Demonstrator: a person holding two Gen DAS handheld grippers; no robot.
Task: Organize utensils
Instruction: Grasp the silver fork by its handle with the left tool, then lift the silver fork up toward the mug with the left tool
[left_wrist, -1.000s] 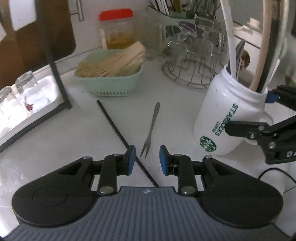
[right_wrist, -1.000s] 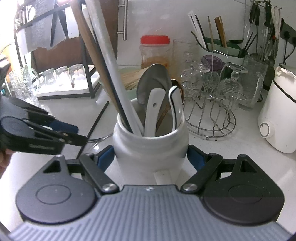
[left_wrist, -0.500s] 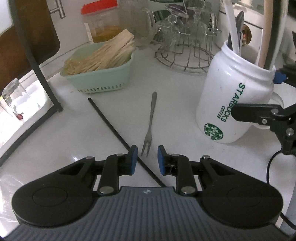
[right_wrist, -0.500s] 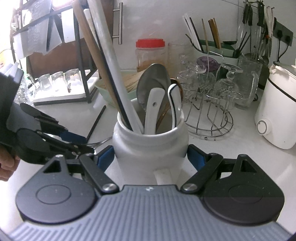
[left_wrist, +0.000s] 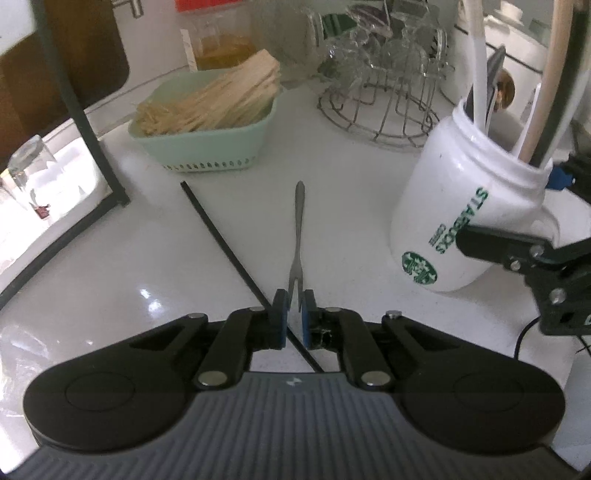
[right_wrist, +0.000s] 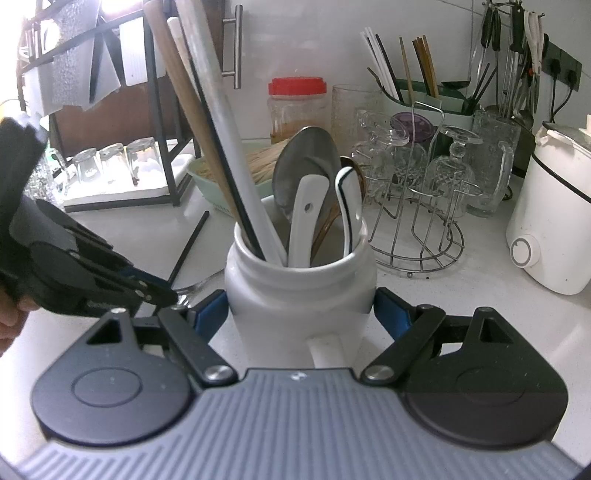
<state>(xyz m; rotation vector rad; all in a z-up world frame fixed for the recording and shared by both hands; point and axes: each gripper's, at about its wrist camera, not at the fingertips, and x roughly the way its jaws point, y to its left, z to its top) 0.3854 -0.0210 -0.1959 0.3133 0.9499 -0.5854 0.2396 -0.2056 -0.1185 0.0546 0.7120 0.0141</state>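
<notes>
Here, the left gripper (left_wrist: 293, 314) sits low on the white counter (left_wrist: 351, 192), its blue pads nearly together with the tines of the small two-pronged fork (left_wrist: 297, 236) between them; whether they actually pinch the metal I cannot tell. The fork lies flat, handle pointing away toward the wire glass rack (left_wrist: 384, 103). A black chopstick (left_wrist: 221, 247) lies just beside it on the left, running diagonally under the gripper. Beyond it stands a mint basket (left_wrist: 207, 147) of wooden sticks.

The right gripper (right_wrist: 299, 314) is spread wide, one pad on either side of the white Starbucks mug (right_wrist: 299, 291); contact with the mug wall is not clear. The mug stands upright, holding spoons (right_wrist: 306, 173), ladle handles and chopsticks. A white appliance (right_wrist: 554, 221) stands at far right.
</notes>
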